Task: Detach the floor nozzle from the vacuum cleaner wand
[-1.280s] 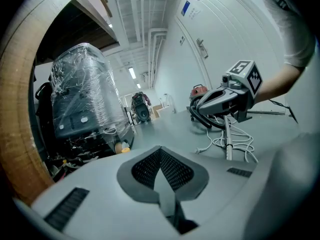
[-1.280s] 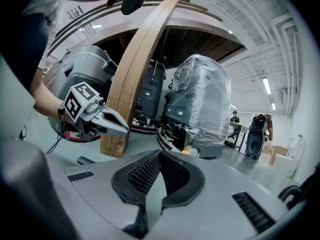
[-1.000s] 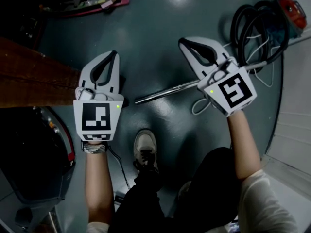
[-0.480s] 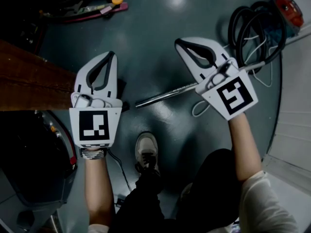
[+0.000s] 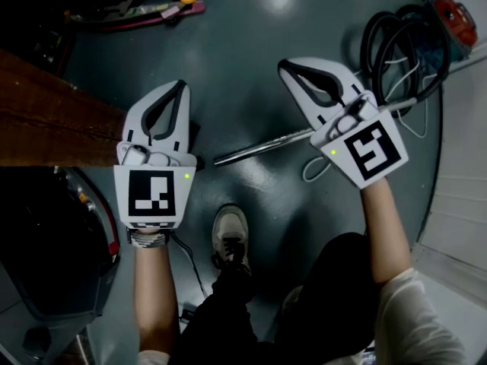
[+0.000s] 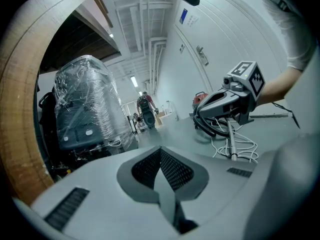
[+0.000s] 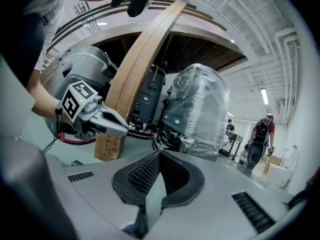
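Note:
The vacuum's shiny metal wand (image 5: 262, 147) lies slanted on the dark floor between my two grippers. Its right part passes under my right gripper (image 5: 283, 65) toward the black coiled hose (image 5: 396, 40) and the red vacuum body (image 5: 453, 10). At the wand's left end a dark shape (image 5: 193, 152), perhaps the floor nozzle, is mostly hidden under my left gripper (image 5: 181, 86). Both grippers hover above the floor, shut, with nothing between their fingers. In the left gripper view the jaws (image 6: 161, 149) are shut, and the right gripper (image 6: 235, 91), wand (image 6: 231, 141) and hose (image 6: 210, 126) show ahead.
A wooden beam (image 5: 53, 120) runs at the left, also seen as the wooden beam (image 7: 130, 84). A plastic-wrapped machine (image 6: 85, 109) stands behind it. White cable (image 5: 313, 167) loops by the wand. The person's shoe (image 5: 228, 234) stands below the wand. People (image 7: 260, 134) are far off.

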A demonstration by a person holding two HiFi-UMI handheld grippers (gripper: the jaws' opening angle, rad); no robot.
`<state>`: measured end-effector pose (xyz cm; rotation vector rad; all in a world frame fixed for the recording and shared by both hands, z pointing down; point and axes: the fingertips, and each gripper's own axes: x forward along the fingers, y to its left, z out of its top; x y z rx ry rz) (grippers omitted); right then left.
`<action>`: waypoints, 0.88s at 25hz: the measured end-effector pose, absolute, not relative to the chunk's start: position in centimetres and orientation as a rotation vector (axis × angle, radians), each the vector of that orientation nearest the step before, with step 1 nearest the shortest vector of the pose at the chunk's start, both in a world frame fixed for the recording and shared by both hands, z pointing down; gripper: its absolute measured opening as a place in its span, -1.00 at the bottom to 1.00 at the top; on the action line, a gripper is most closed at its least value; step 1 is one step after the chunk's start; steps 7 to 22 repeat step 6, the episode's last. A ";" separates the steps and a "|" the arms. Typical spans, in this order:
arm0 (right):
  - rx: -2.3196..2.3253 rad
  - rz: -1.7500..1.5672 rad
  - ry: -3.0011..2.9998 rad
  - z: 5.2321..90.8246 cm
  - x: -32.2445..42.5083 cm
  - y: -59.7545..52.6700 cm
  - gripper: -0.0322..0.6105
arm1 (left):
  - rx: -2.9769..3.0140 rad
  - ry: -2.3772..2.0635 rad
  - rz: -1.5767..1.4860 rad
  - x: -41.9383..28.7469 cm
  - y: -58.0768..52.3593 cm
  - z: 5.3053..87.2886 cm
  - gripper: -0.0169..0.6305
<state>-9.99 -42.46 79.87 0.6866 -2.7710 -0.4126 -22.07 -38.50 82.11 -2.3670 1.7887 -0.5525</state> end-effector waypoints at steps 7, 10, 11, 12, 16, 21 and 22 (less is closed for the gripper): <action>0.679 -0.411 -2.759 80.5 -10.2 -42.6 -0.81 | -2.372 1.789 -0.548 -22.3 -38.7 82.7 -0.94; 0.679 -0.411 -2.759 80.5 -10.2 -42.6 -0.81 | -2.372 1.789 -0.548 -22.3 -38.7 82.7 -0.94; 0.679 -0.411 -2.759 80.5 -10.2 -42.6 -0.81 | -2.372 1.789 -0.548 -22.3 -38.7 82.7 -0.94; 0.679 -0.411 -2.759 80.5 -10.2 -42.6 -0.81 | -2.372 1.789 -0.548 -22.3 -38.7 82.7 -0.94; 0.679 -0.411 -2.759 80.5 -10.2 -42.6 -0.81 | -2.372 1.789 -0.548 -22.3 -38.7 82.7 -0.94; 0.679 -0.411 -2.759 80.5 -10.2 -42.6 -0.81 | -2.372 1.789 -0.548 -22.3 -38.7 82.7 -0.94; 0.679 -0.411 -2.759 80.5 -10.2 -42.6 -0.81 | -2.372 1.789 -0.548 -22.3 -38.7 82.7 -0.94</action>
